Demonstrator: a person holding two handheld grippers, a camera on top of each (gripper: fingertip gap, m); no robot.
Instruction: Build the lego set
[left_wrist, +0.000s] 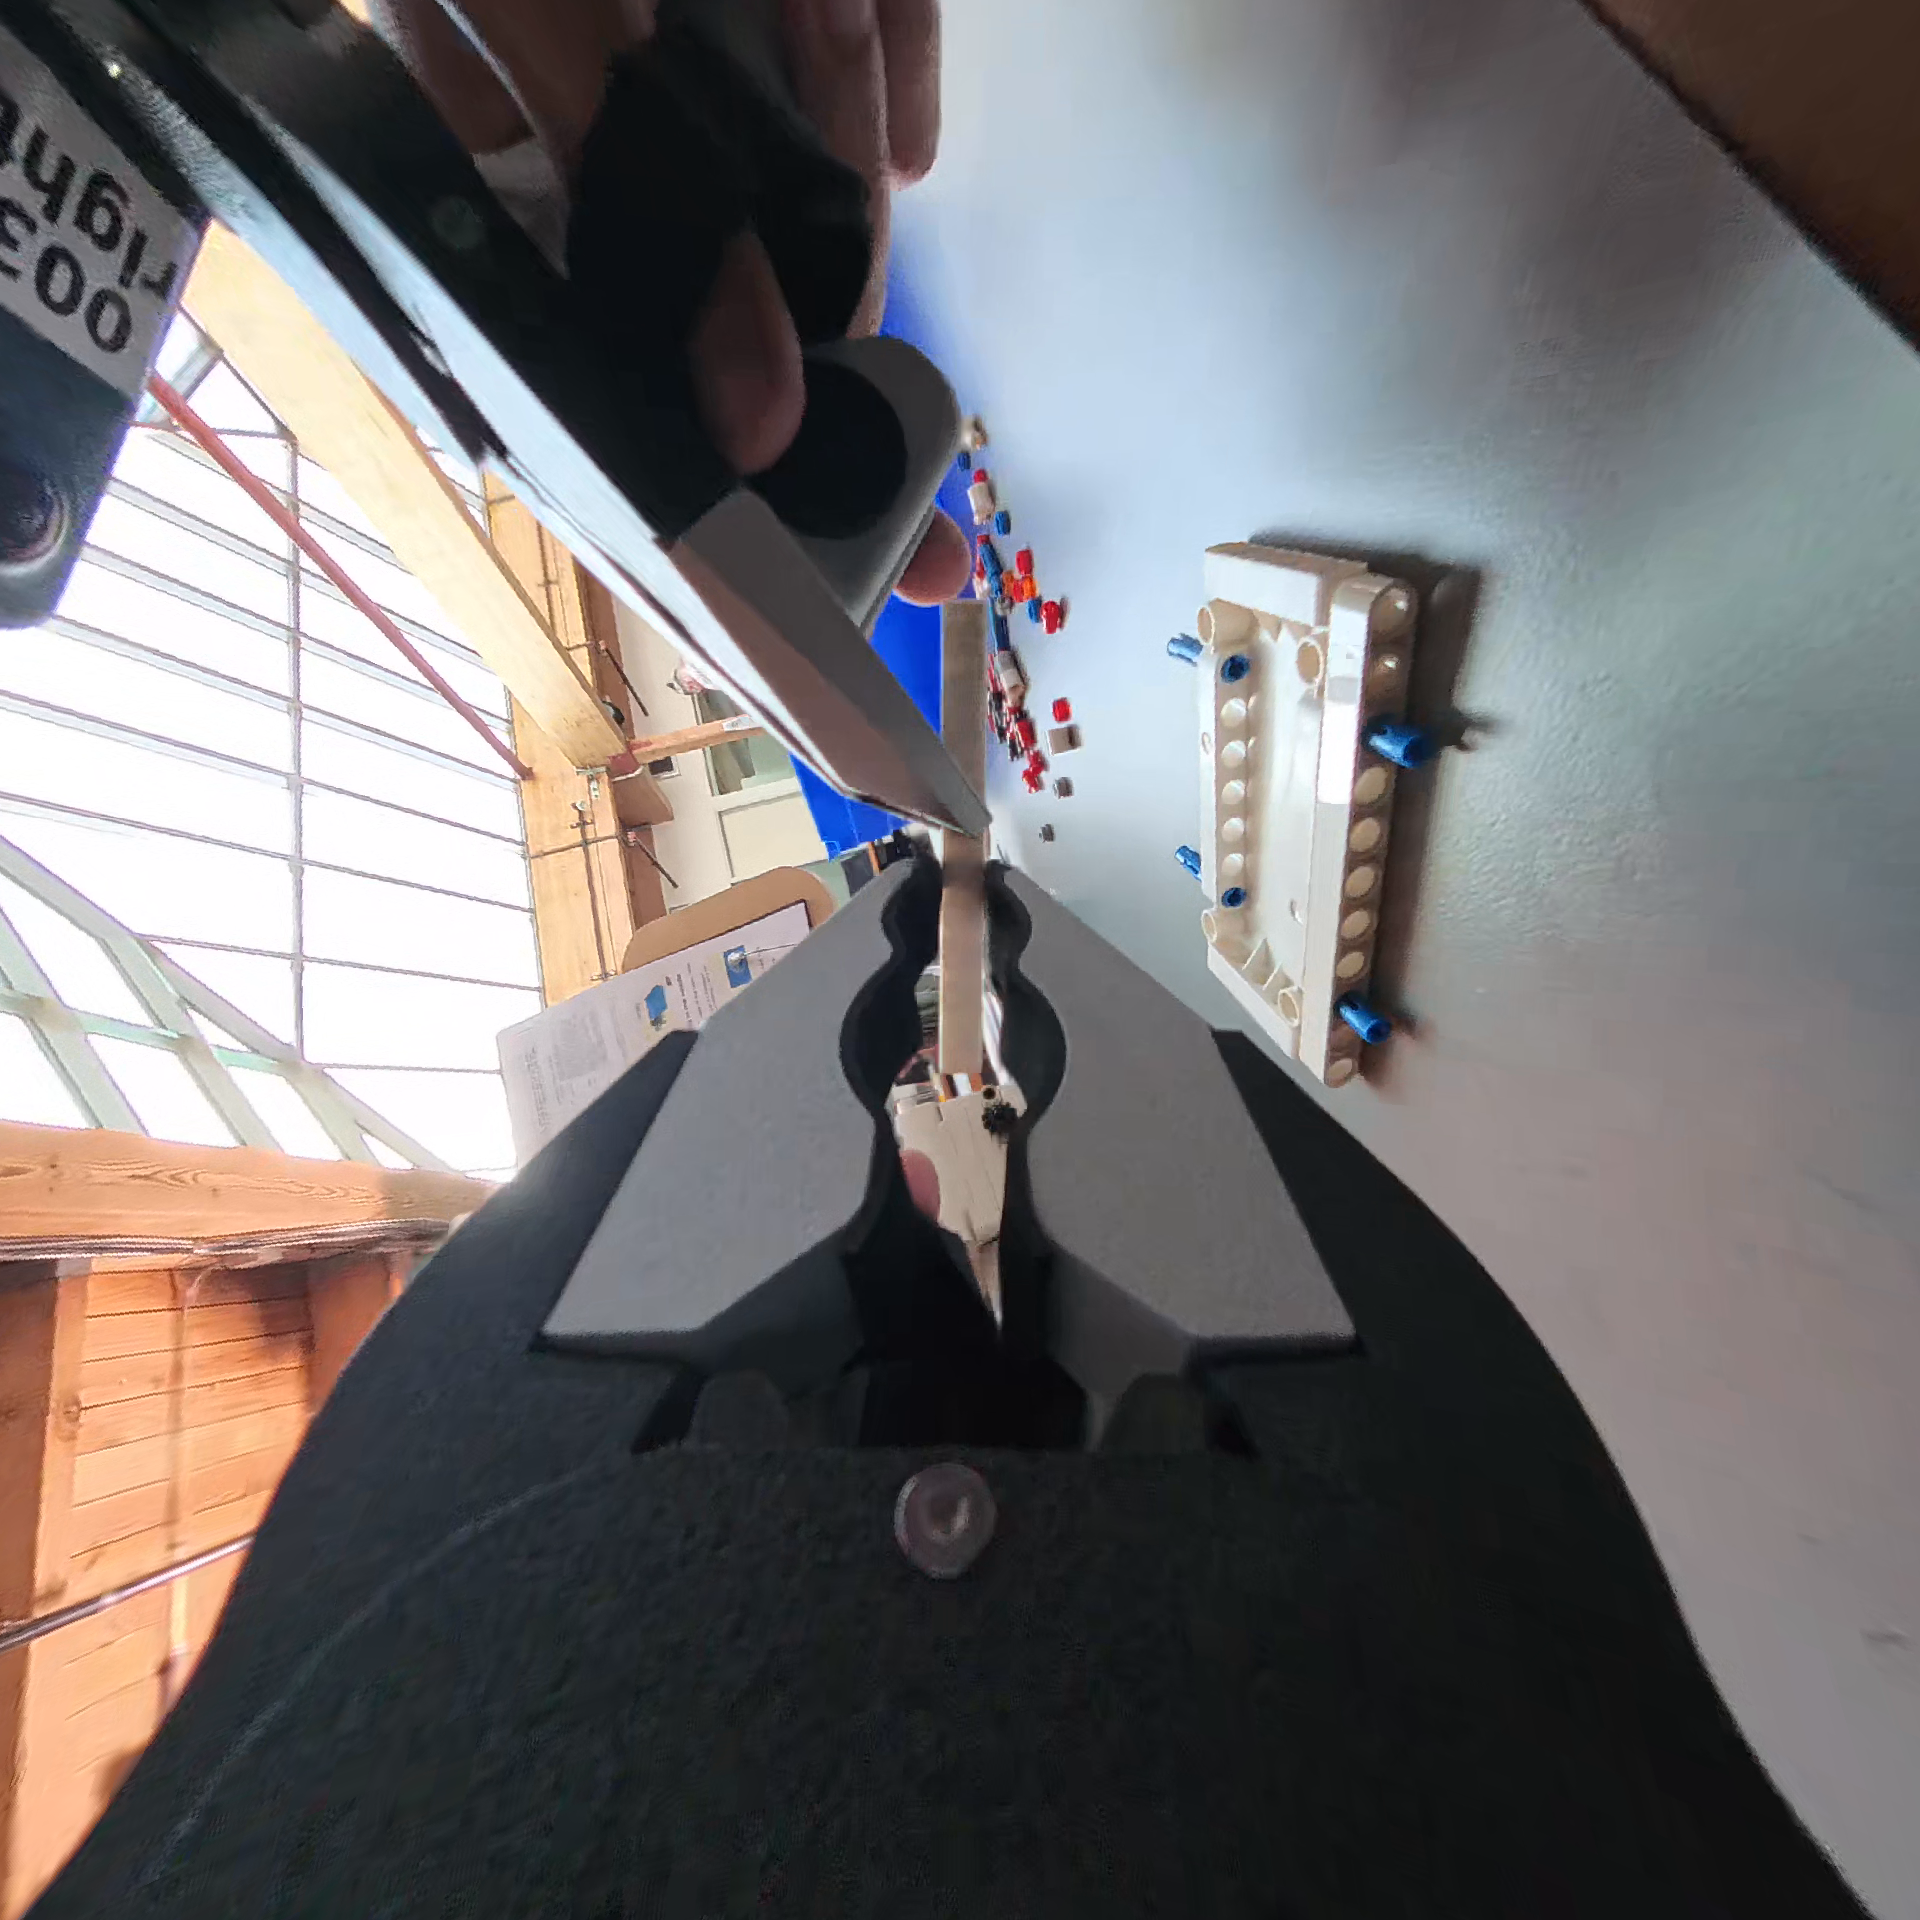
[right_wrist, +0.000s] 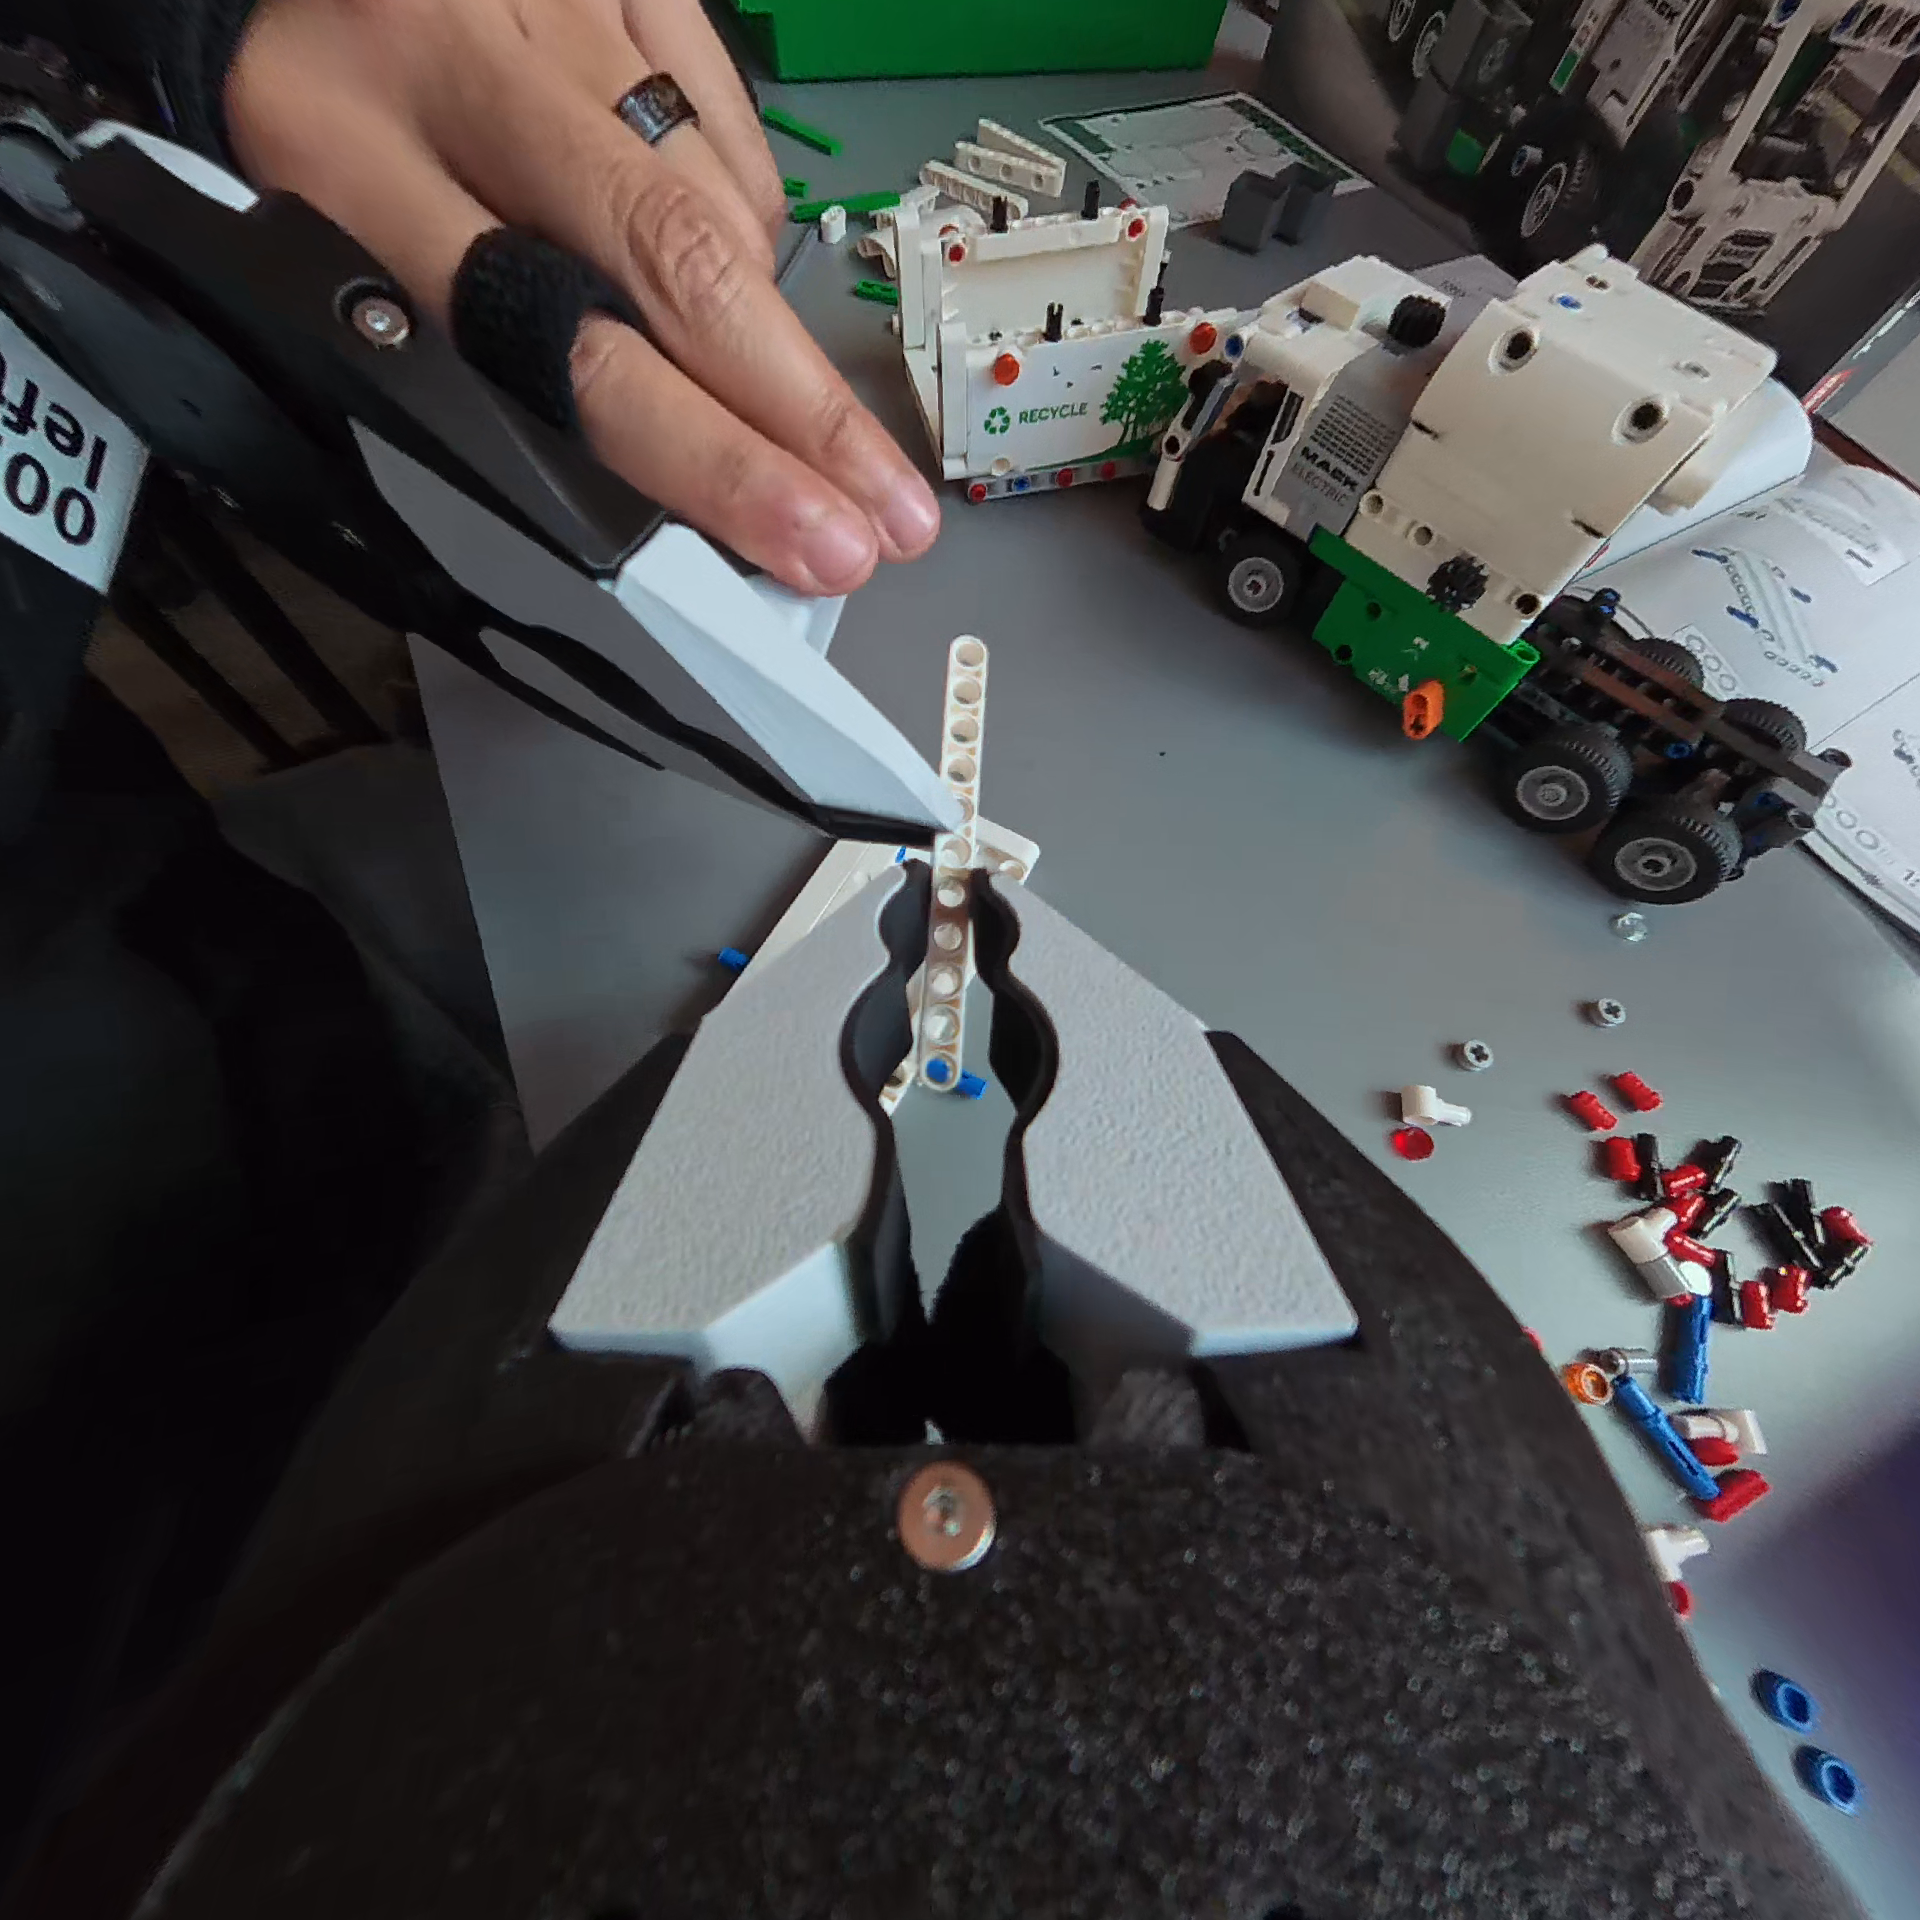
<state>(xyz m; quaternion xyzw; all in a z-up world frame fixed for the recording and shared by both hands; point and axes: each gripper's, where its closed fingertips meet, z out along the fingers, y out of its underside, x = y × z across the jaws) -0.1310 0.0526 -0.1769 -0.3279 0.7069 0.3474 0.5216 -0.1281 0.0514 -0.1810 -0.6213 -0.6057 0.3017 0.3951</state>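
A long white beam with a row of holes (right_wrist: 964, 727) is held above the grey table. My right gripper (right_wrist: 956, 883) is shut on its lower half. My left gripper (right_wrist: 940, 823) comes in from the upper left and is shut on the beam just above. In the left wrist view the beam (left_wrist: 963, 707) shows edge-on between my left gripper's (left_wrist: 961, 883) tips, with the right gripper's tip (left_wrist: 966, 826) on it. A blue pin (right_wrist: 940, 1070) sits in the beam's lowest hole. A white panel with blue pins (left_wrist: 1309, 821) lies flat on the table; in the right wrist view it (right_wrist: 1013, 854) is mostly hidden behind my fingers.
A part-built white and green truck (right_wrist: 1455, 540) and a white bin body (right_wrist: 1039, 353) stand at the back right. Small red, black and blue parts (right_wrist: 1714, 1247) lie scattered at the right, also in the left wrist view (left_wrist: 1013, 644). Instruction sheets (right_wrist: 1766, 582) lie under the truck. Left and right tips are no more than a few centimetres apart. My right tips are roughly 5 cm from the blue pin (right_wrist: 940, 1070).
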